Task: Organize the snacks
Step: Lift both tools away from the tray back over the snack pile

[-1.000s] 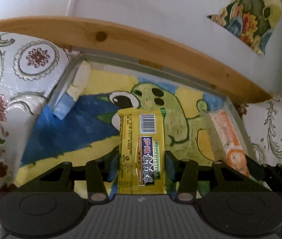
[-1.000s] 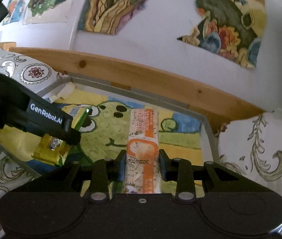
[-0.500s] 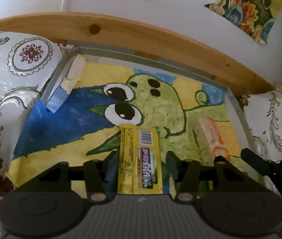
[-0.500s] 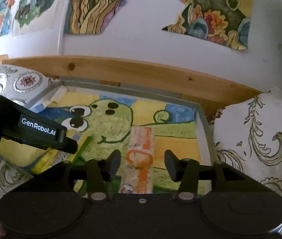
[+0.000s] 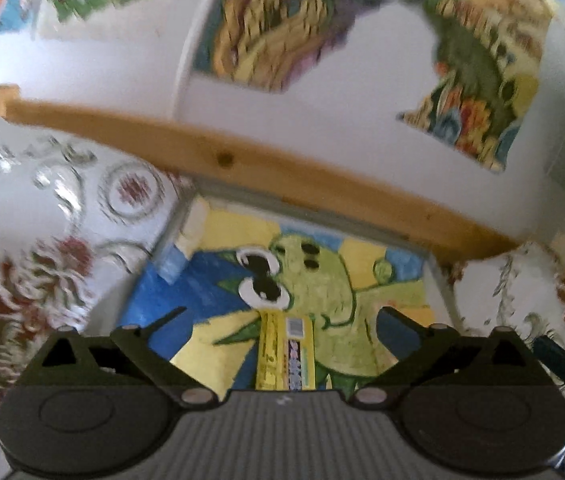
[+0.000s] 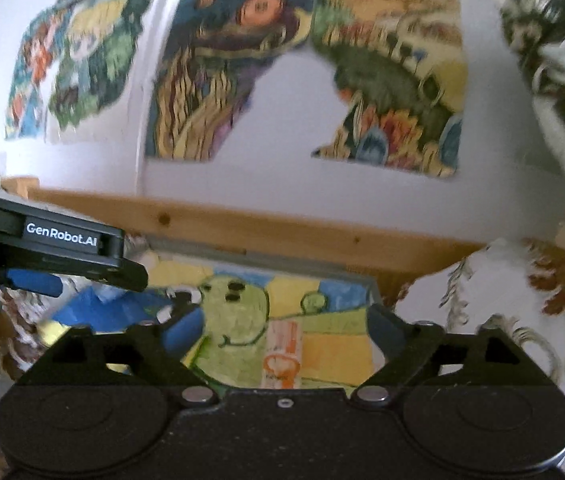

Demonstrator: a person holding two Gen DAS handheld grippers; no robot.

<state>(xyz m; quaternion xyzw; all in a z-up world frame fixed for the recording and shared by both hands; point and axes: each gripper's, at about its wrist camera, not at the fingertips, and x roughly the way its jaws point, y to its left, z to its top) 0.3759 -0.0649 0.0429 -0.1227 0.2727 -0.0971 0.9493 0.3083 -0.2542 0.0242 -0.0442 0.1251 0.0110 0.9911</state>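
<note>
**Both snacks lying in tray; both claws spread and empty**

Left claw (image 5: 280, 320): fingers wide apart, nothing between them, raised above the tray (image 5: 440, 280). Right claw (image 6: 282, 322): likewise spread wide, empty.

Yellow snack packet (image 5: 284, 354) lying flat on the painted tray floor, just below the cartoon creature's eyes, long axis pointing away from the left wrist camera, barcode at the far end. Near end hidden behind the claw body. Centred between the left fingers but clear of both.

Orange-and-white snack packet (image 6: 284, 354) lying flat in the right half of the same tray, on the yellow and green patches, near end also cut off by the claw body. Well apart from the yellow packet, judging by the painted figure between them.

Tray set on a patterned cloth (image 5: 42, 240) against a wooden rail (image 5: 322, 188). Both views blurred; print on the packets not legible.

Handling, as judgement: both look like light, thin film wrappers around a stiffish bar or biscuit stack. Film probably slick and liable to crinkle; contents possibly brittle under a hard squeeze. Best hold likely across the narrow width at mid-length, from directly above, with moderate pressure. End seams probably too floppy for a secure hold. Lying flat, little edge to bite on; risk of sliding on the tray floor.
</note>
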